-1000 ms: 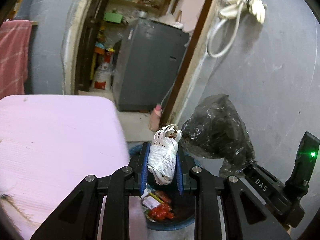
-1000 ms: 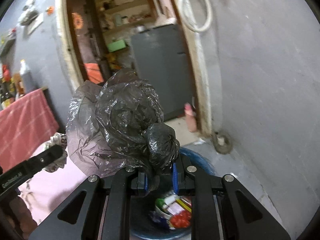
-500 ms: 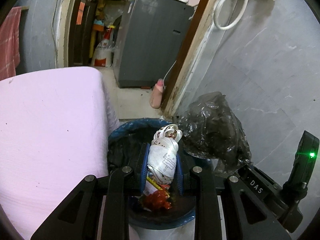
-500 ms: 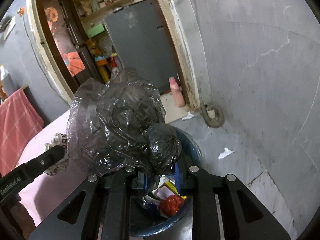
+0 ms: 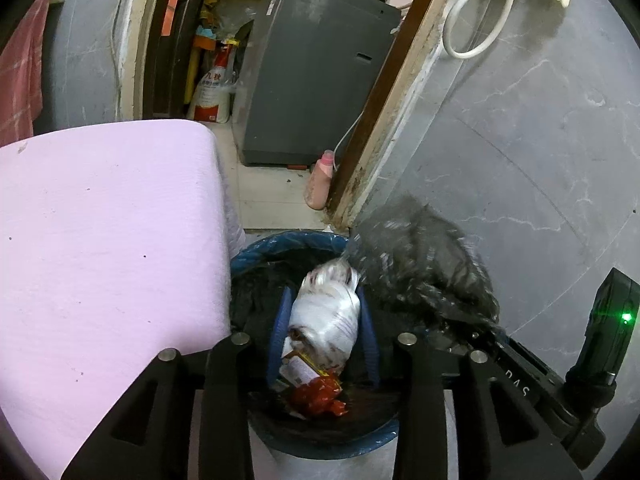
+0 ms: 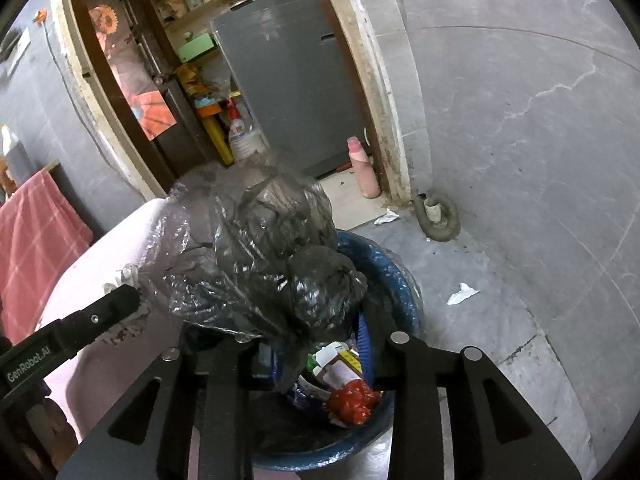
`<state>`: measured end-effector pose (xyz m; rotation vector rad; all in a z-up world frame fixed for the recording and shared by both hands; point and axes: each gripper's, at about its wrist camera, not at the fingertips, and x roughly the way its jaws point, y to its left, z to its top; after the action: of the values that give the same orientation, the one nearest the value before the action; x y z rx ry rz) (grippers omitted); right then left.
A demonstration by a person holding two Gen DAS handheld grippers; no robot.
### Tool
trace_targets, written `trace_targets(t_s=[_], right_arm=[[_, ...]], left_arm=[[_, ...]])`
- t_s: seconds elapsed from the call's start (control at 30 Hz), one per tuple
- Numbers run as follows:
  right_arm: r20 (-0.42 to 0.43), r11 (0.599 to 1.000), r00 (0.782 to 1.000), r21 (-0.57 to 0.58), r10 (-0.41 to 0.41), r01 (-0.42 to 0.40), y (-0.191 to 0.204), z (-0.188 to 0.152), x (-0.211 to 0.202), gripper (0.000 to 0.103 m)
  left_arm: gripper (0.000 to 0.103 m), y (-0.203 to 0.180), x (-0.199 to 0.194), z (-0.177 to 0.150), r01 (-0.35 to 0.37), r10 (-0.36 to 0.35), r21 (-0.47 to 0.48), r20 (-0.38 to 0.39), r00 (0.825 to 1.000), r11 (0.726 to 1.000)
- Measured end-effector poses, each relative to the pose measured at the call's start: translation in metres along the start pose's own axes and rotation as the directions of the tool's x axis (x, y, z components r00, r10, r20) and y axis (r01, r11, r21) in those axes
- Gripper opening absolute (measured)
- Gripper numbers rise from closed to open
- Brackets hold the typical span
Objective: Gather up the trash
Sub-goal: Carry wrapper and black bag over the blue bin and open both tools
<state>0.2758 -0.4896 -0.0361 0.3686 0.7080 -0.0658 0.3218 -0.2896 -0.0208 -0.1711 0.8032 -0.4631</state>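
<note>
Left wrist view: the left gripper (image 5: pixel 324 330) hangs right over the bin (image 5: pixel 280 246), which stands on the floor just beside the pink-covered desk (image 5: pixel 104 220). Its jaws are spread, and the white wad (image 5: pixel 326 316) sits loose and blurred between the blue pads (image 5: pixel 279 328), apparently dropping toward the red wrapper (image 5: pixel 318 396) and other packets in the bin. So the step in hand looks like the release of collected trash. Half a second ago the jaws pinched the wad tightly and it stood sharp and upright; now they are clearly wider and the wad has slumped. Next, this gripper should simply lift clear once the wad has fallen.

Right wrist view: the right gripper (image 6: pixel 316 354) is also above the bin (image 6: pixel 400 276), with the black plastic bag (image 6: pixel 256 256) bulging over it. Its jaws look parted as well, the right pad standing away from the bag's knotted neck, which hangs between them; the bag is blurred at its top edge, so it is probably slipping. Earlier the jaws were pressed together on that neck. The bag is light and clingy and may snag on a pad, so a small shake over the bin could be needed. Paper scraps (image 6: pixel 462 294) lie on the floor nearby, left to collect.
</note>
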Motion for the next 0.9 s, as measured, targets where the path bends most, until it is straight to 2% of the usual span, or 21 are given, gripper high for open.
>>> trace_targets(t_s=[0.27, 0.3, 0.4, 0.57, 0.67, 0.73, 0.9], right_arm=[[0.009, 1.0, 1.0, -0.016, 0.017, -0.017, 0.005, 0.0, 0.0, 0.031], [0.012, 1.0, 1.0, -0.02, 0.017, -0.016, 0.006, 0.001, -0.001, 0.033], [0.033, 0.999, 0.999, -0.025, 0.021, -0.02, 0.009, 0.001, -0.004, 0.048], [0.064, 0.999, 0.998, -0.041, 0.025, -0.023, 0.016, 0.003, -0.011, 0.053], [0.091, 0.998, 0.995, -0.051, 0.032, -0.028, 0.021, 0.005, -0.018, 0.056], [0.122, 0.998, 0.992, -0.063, 0.031, -0.023, 0.025, 0.007, -0.024, 0.067], [0.215, 0.996, 0.976, -0.09, 0.039, -0.02, 0.037, 0.009, -0.045, 0.076]], left_arm=[[0.037, 0.005, -0.012, 0.003, -0.016, 0.017, -0.011, 0.033, 0.999, 1.0], [0.038, 0.006, -0.014, 0.004, -0.019, 0.02, -0.013, 0.039, 0.999, 1.0], [0.044, 0.009, -0.021, 0.006, -0.024, 0.025, -0.021, 0.061, 0.998, 0.999], [0.046, 0.011, -0.033, 0.01, -0.044, 0.046, -0.022, 0.096, 0.994, 0.999], [0.053, 0.011, -0.042, 0.01, -0.058, 0.06, -0.017, 0.126, 0.99, 0.998], [0.058, 0.011, -0.049, 0.01, -0.068, 0.068, -0.007, 0.142, 0.987, 0.998], [0.07, 0.012, -0.067, 0.008, -0.11, 0.104, 0.016, 0.201, 0.974, 0.994]])
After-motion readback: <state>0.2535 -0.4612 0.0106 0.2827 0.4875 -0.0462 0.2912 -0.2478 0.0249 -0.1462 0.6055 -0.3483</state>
